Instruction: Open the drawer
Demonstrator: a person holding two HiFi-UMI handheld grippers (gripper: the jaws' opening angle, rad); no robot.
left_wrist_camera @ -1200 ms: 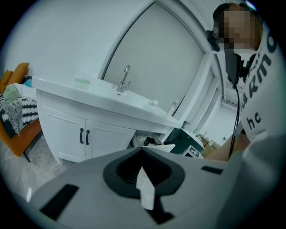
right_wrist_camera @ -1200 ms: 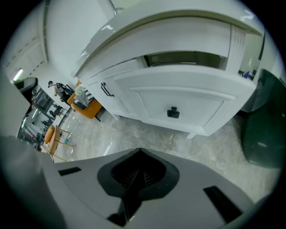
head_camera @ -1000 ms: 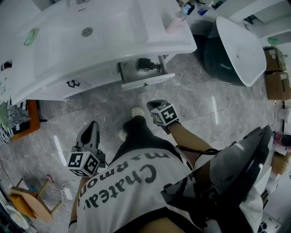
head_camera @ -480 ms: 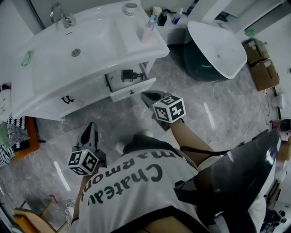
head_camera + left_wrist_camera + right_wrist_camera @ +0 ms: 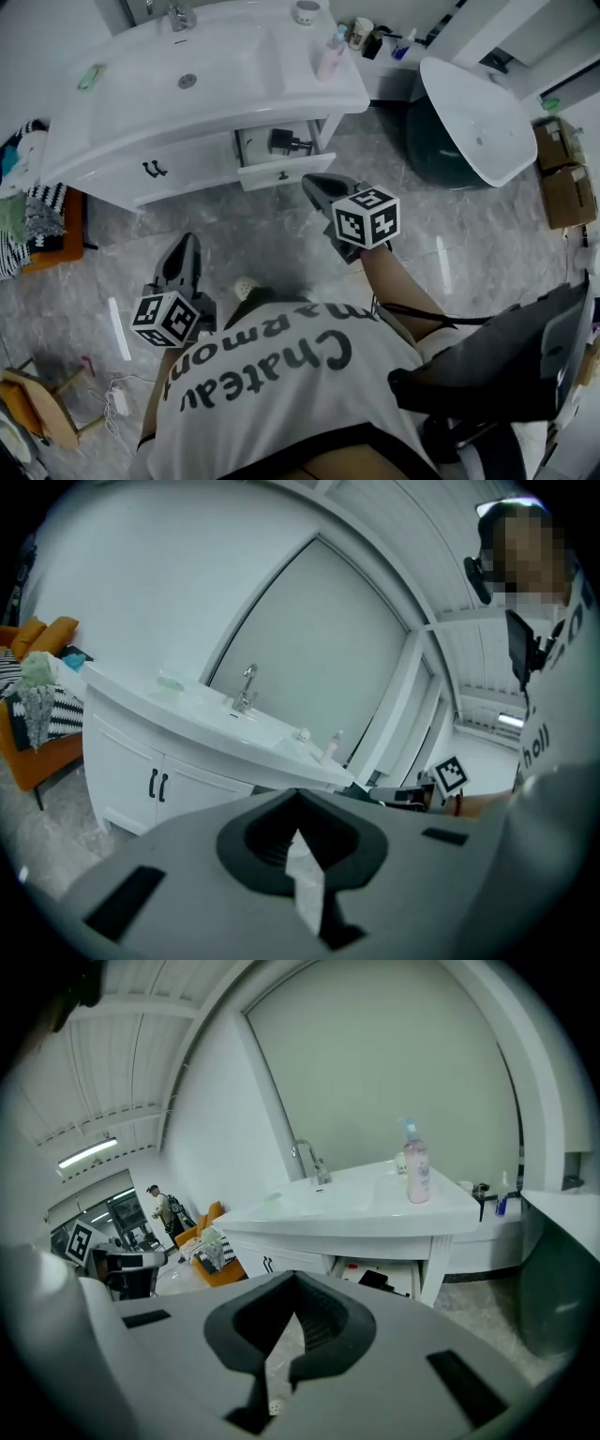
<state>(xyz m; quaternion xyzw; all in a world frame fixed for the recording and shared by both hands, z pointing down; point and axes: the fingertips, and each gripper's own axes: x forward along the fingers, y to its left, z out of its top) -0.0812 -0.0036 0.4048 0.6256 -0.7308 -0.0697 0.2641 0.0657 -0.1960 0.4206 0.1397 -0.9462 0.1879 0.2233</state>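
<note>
A white vanity (image 5: 187, 159) with a sink stands at the top of the head view. Its small right drawer (image 5: 284, 172) is pulled out, and a dark object (image 5: 289, 143) lies inside. My right gripper (image 5: 322, 187) is shut and empty, hanging just in front of the drawer front without touching it. My left gripper (image 5: 182, 255) is lower left over the floor, also shut and empty. In the right gripper view the shut right gripper (image 5: 295, 1283) points at the open drawer (image 5: 384, 1281) under the counter. In the left gripper view the left gripper (image 5: 298, 799) faces the vanity's cabinet doors (image 5: 155, 785).
A pink bottle (image 5: 330, 54) and small cups stand on the counter's right end. To the right is a white-rimmed bathtub (image 5: 478, 103), with cardboard boxes (image 5: 562, 178) beyond it. At the left is an orange seat with clothes (image 5: 42, 230), and a wooden stool (image 5: 37, 412) at lower left.
Both grippers have risen. The right one climbed more and now sits level with the drawer front. The drawer stays pulled out.
</note>
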